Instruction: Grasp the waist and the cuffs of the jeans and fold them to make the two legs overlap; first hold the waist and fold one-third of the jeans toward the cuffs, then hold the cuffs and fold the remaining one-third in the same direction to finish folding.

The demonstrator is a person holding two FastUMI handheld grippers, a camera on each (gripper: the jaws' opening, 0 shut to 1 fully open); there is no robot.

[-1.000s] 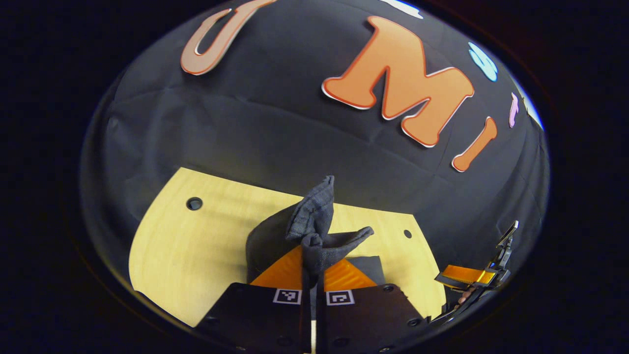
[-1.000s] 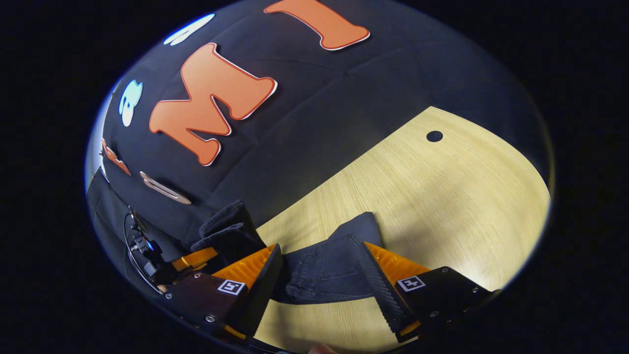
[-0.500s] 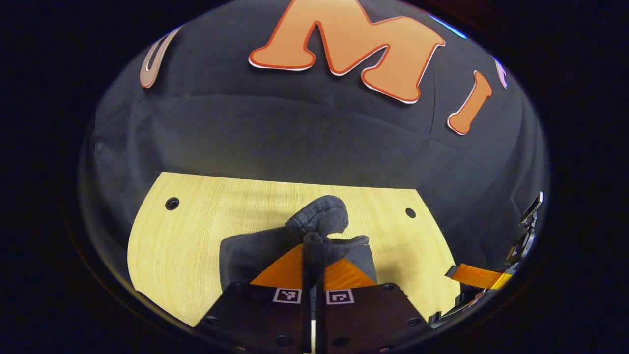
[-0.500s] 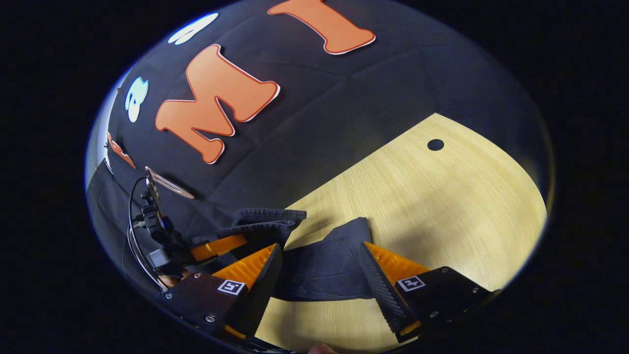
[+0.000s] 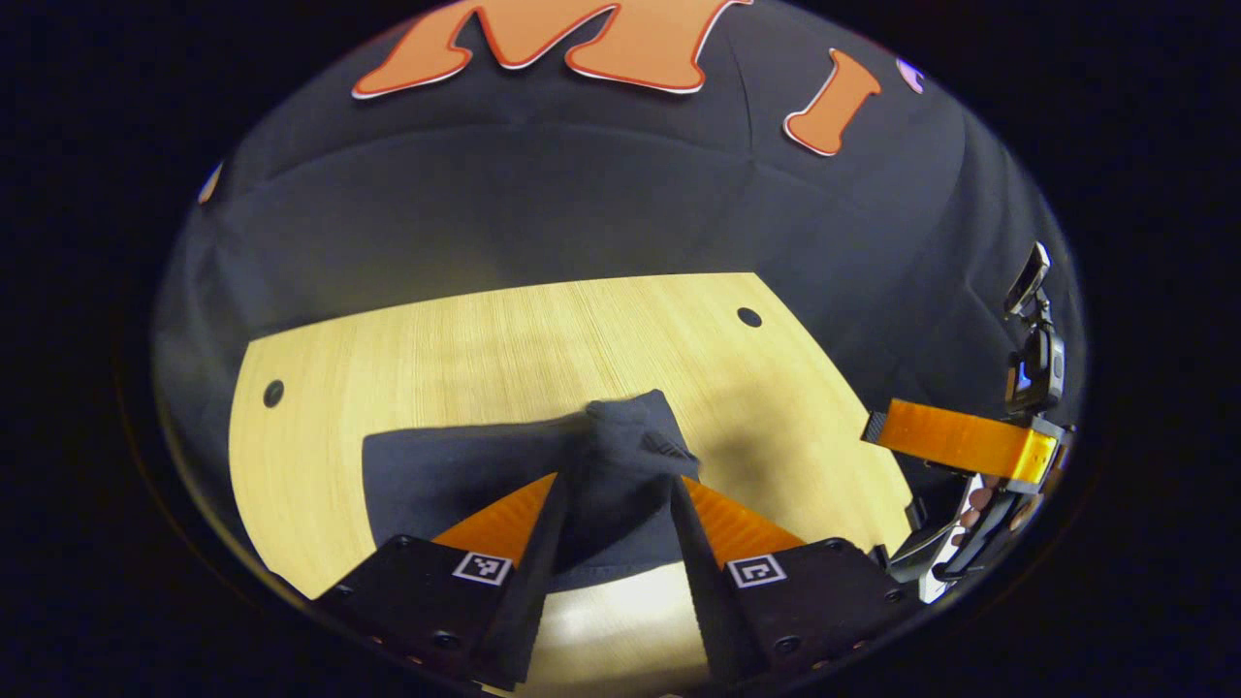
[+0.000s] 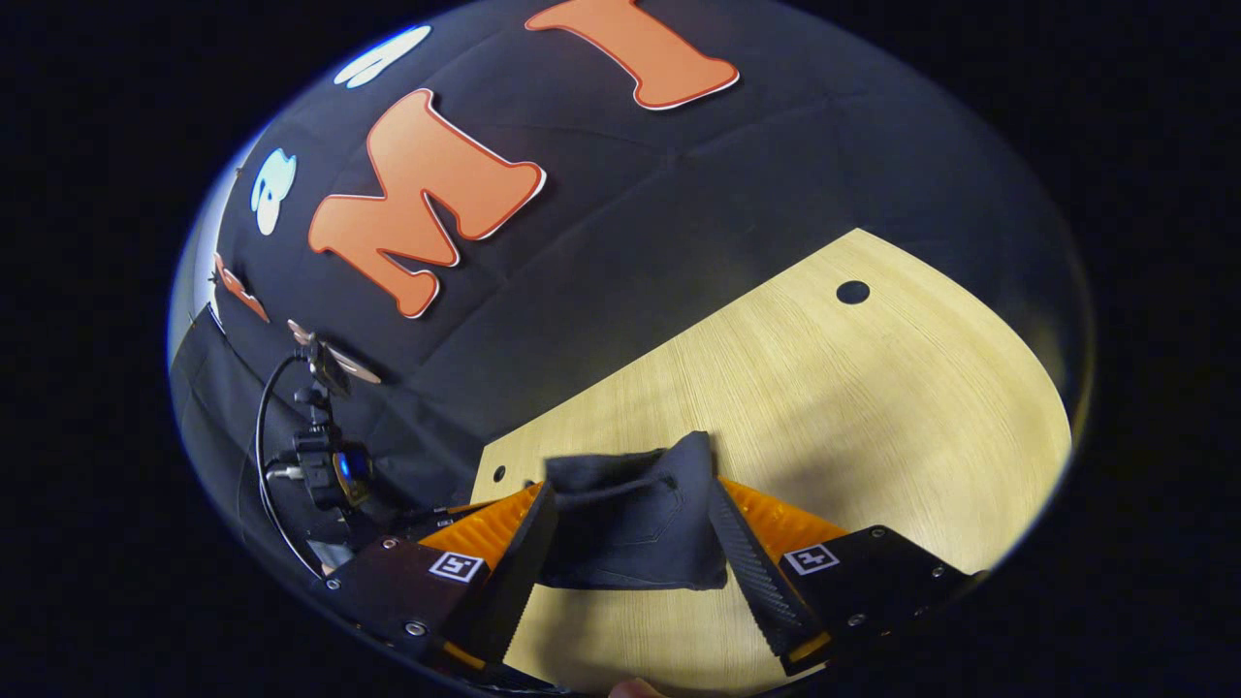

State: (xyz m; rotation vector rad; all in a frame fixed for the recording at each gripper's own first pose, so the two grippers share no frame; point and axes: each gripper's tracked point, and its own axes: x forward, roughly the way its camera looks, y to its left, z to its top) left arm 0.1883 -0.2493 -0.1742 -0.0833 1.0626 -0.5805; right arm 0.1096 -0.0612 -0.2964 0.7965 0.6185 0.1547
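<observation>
On the table (image 5: 407,339), folded jeans (image 5: 504,470) lying limp, soft but bulky; best pinched at thick hems. Left gripper (image 5: 609,494) and right gripper (image 6: 628,504) spread wide, holding nothing.

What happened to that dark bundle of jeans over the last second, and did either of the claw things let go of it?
The left gripper opened: a second ago it was shut on a raised fold of the dark denim jeans, which it carried down and let go. The fold now lies on the pale wooden table. The right gripper stayed open beside the jeans, barely moving.
</observation>
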